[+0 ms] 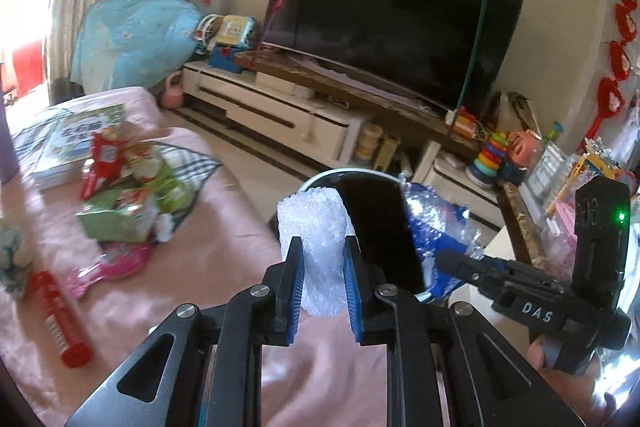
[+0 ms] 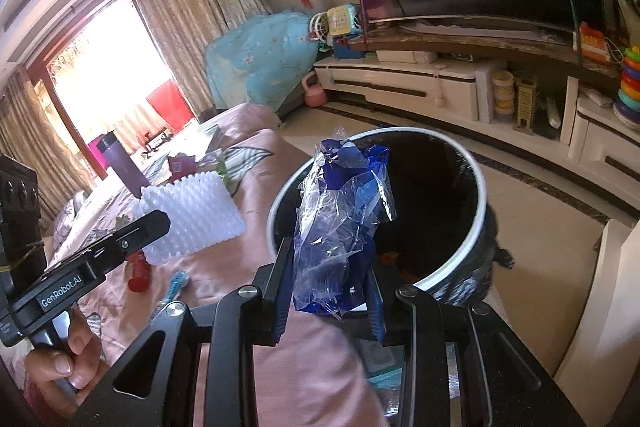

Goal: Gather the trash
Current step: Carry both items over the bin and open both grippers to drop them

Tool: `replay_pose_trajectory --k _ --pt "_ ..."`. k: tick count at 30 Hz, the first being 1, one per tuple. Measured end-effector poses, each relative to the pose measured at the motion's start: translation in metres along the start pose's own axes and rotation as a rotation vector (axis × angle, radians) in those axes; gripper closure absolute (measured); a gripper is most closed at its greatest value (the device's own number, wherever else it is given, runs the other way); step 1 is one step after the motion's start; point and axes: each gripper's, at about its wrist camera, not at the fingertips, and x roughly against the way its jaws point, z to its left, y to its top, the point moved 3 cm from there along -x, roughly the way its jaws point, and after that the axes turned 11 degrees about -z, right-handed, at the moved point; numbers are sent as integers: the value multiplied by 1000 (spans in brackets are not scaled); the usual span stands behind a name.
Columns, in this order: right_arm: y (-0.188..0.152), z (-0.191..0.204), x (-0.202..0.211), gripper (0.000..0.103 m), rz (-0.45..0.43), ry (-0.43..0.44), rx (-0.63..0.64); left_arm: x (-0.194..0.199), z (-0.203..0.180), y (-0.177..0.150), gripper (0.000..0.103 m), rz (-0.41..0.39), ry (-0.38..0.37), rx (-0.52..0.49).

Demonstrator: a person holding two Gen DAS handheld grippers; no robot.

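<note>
— Left wrist view: what's the left gripper (image 1: 323, 279) doing?
— Clamped on a white bubble-wrap roll (image 1: 316, 247), held above the pink bedspread (image 1: 224, 267), just short of the trash bin (image 1: 352, 173) rim.
— And the right gripper (image 2: 330, 291)?
— Gripping a crumpled blue-and-clear plastic wrapper (image 2: 340, 223) at the bin's near edge, above the white rim (image 2: 478, 223).
— Room to move?
— Bare tiled floor (image 2: 532, 223) beyond the bin, up to the TV cabinet (image 2: 404, 87). More packaging (image 1: 124, 195) litters the bed, left.

Blown-out window (image 2: 108, 67) glare, fisheye-bent edges, slight blur
</note>
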Motion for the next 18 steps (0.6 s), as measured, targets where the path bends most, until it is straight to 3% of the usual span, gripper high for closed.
replay_pose_trajectory --k 7,18 --pt "9 -18 -10 69 25 -26 21 -39 -15 2 85 26 -36 -10" --pt "15 -38 -35 67 69 -52 43 -91 -23 2 82 98 -12 -26"
